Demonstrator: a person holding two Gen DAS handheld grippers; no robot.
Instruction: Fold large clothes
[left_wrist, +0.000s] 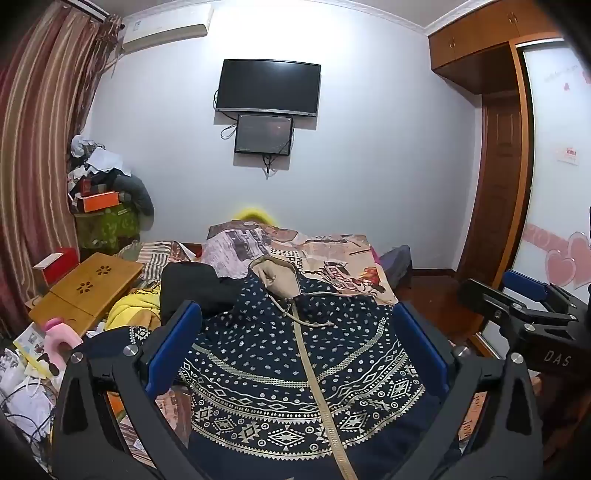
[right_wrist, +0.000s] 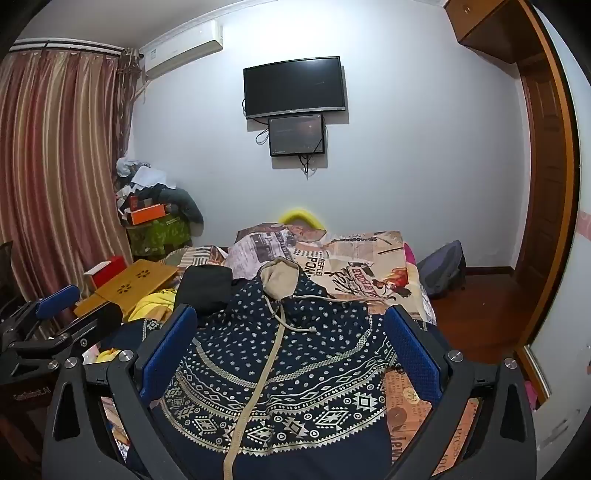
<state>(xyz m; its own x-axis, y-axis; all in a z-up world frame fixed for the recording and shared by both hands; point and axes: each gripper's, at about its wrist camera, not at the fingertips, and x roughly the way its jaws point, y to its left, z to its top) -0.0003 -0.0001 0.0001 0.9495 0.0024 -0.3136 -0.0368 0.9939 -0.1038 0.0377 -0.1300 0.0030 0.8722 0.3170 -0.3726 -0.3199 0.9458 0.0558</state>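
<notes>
Backpack (right_wrist: 441, 267) shows plainly only beyond right tool (right_wrist: 291, 339), past hoodie (right_wrist: 280, 369).

A large navy-blue hooded garment with cream dots and bands of geometric pattern (left_wrist: 295, 373) lies spread flat, front up, filling the lower centre of both wrist views. Its beige-lined hood (left_wrist: 277, 277) points toward the upper middle of the frame, lying open. A cream zipper strip (right_wrist: 255, 387) runs down the front toward the bottom edge, and a pale drawcord (right_wrist: 291, 314) trails loosely just below the hood.
</notes>
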